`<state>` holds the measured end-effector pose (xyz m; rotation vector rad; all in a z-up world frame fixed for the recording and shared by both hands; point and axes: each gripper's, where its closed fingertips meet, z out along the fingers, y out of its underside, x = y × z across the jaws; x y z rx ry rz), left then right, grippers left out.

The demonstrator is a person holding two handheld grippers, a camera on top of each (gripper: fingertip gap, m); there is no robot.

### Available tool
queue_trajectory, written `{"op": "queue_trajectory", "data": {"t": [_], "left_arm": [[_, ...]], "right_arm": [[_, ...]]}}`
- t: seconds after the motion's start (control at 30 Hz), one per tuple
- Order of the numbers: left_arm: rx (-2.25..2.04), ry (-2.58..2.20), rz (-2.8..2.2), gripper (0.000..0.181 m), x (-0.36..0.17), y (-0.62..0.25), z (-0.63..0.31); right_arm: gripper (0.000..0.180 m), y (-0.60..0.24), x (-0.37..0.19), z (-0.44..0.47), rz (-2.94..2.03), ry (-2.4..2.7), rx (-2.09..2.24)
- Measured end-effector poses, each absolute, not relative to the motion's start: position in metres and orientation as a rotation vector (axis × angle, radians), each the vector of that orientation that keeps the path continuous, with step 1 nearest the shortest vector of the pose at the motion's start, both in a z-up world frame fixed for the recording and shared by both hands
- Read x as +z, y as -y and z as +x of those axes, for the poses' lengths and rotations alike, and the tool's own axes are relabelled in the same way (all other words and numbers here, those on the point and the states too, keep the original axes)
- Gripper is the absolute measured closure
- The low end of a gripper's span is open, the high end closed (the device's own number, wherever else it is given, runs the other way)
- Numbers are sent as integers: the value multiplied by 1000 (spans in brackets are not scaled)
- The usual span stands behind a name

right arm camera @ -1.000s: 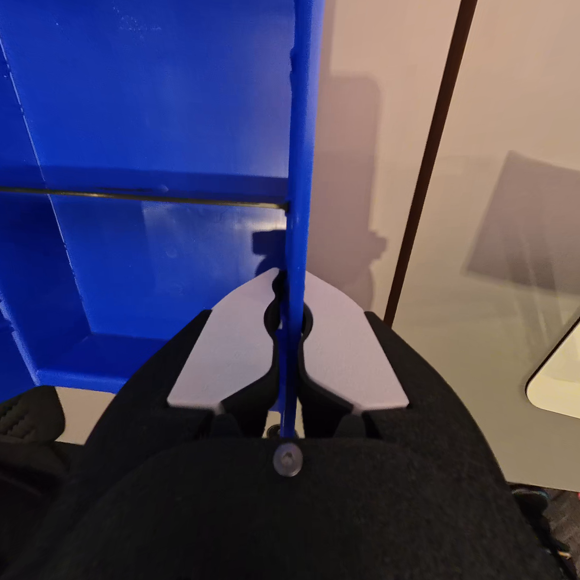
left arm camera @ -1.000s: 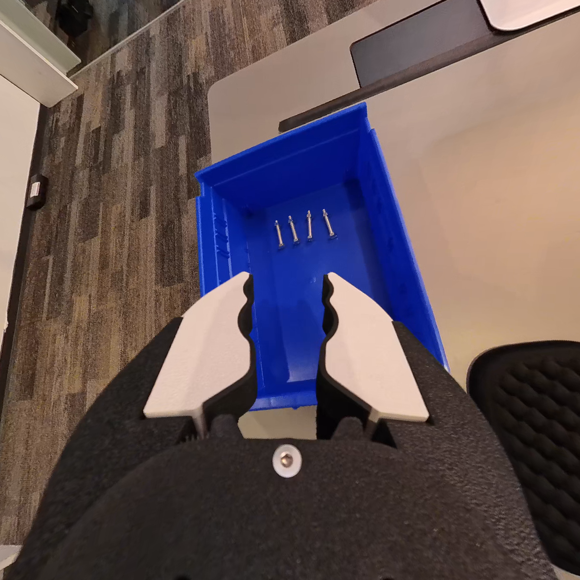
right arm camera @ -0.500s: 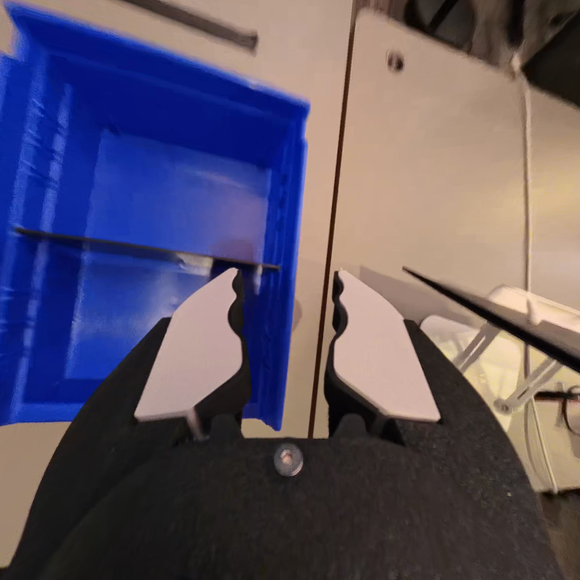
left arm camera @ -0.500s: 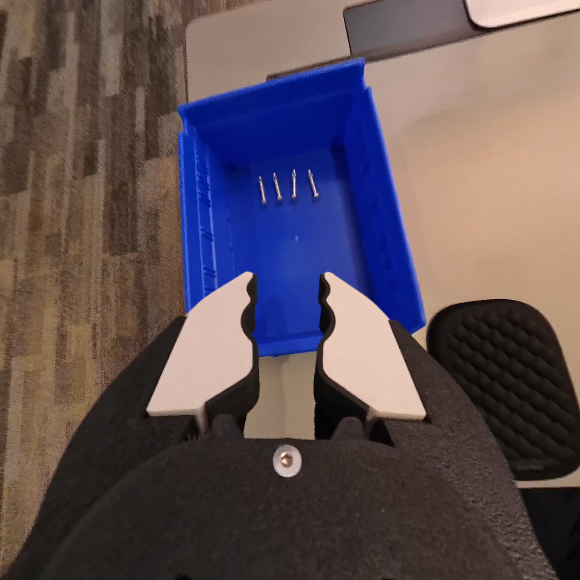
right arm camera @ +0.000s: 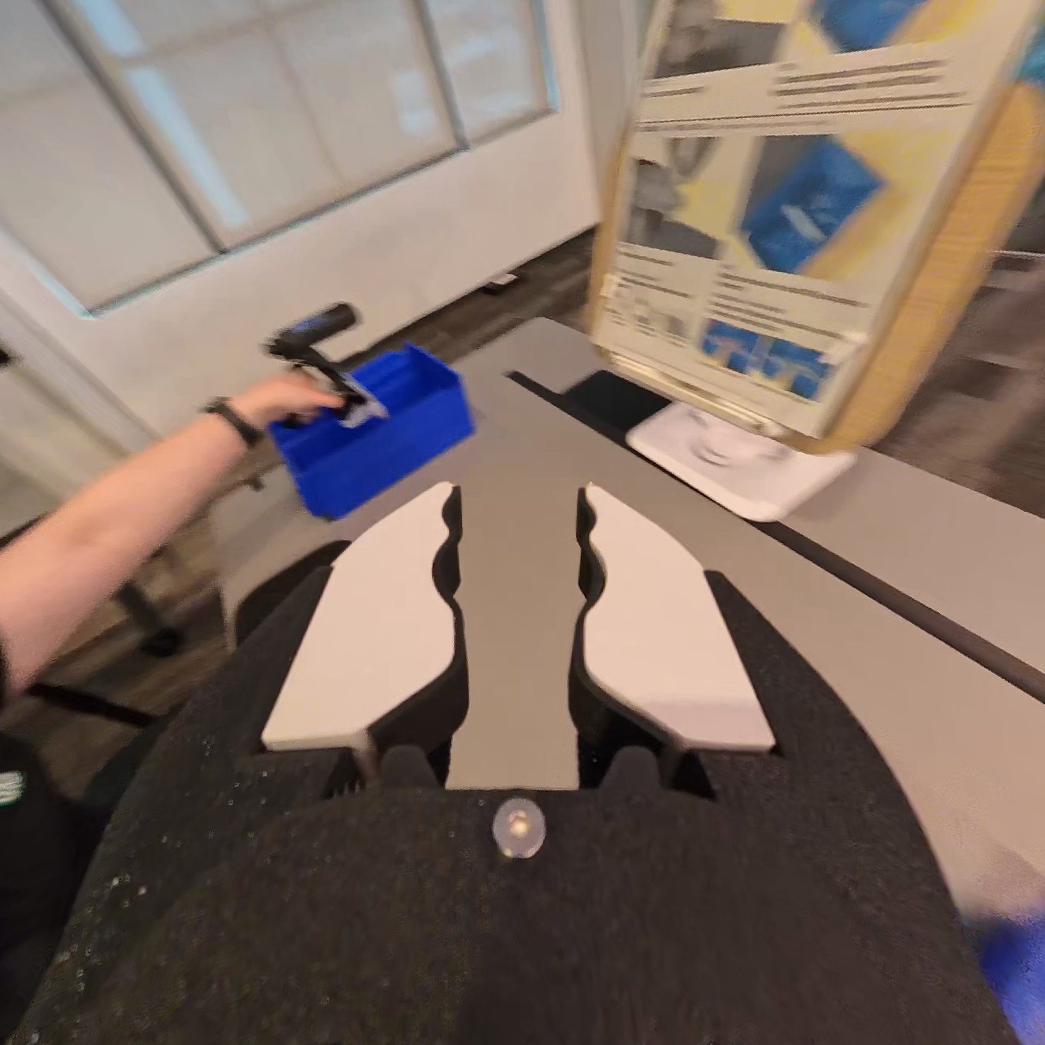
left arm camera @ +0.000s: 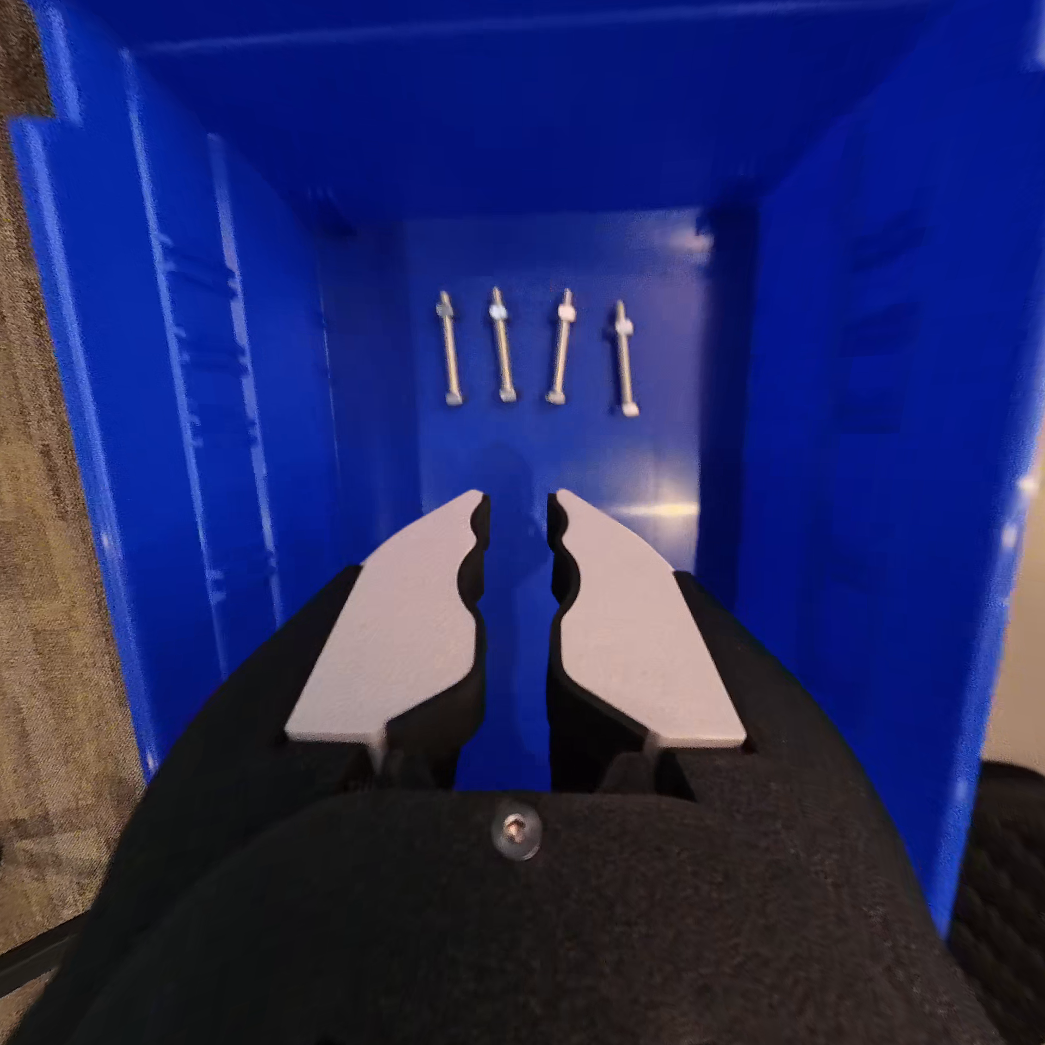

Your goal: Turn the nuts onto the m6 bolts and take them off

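Observation:
Several silver bolts (left arm camera: 534, 350), each with a nut near its far end, lie side by side on the floor of a blue bin (left arm camera: 871, 452). My left gripper (left arm camera: 517, 500) is open and empty inside the bin, a short way in front of the bolts. My right gripper (right arm camera: 517, 492) is open and empty, held above the grey table (right arm camera: 565, 430), well away from the bin (right arm camera: 396, 452). The right wrist view shows the left gripper (right arm camera: 356, 407) reaching into the bin, held by a person's hand (right arm camera: 283, 401).
A tilted screen on a white stand (right arm camera: 741, 469) is at the table's right. A dark seam (right arm camera: 848, 577) runs across the table. A black chair (left arm camera: 1006, 882) is at the bin's lower right. Carpet (left arm camera: 51, 509) lies left of the bin. A white wall with windows (right arm camera: 271, 135) is behind. Left tips to right tips: about 65 centimeters.
My left gripper has dropped down into the bin towards the bolts. My right gripper has let go of the bin's wall, opened, and swung up and away over the table.

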<state>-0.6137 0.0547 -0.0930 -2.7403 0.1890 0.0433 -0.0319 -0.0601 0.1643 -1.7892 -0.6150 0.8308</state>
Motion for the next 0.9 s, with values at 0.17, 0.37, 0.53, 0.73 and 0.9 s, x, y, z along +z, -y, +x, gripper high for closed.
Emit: {"op": "queue_trajectory", "data": {"t": [0.17,0.37,0.53,0.73,0.9], "left_arm": [[49,-146,-2776,161,-109,-83,-630],[55,-150,-2806,160,-121,-104,-633],[54,-137,-2833,159,-135,-107,-637],[67,-133,-2844,162,-144,-107,-639],[76,-168,-2807,175,-145,-108,-636]], "right_arm": [[143,55,144,-94,-1758,727,935],[143,33,119,-104,-1822,753,823],[147,35,119,-96,-1758,696,910],[148,34,114,-76,-1767,648,937],[148,34,116,-64,-1756,616,951]]}}
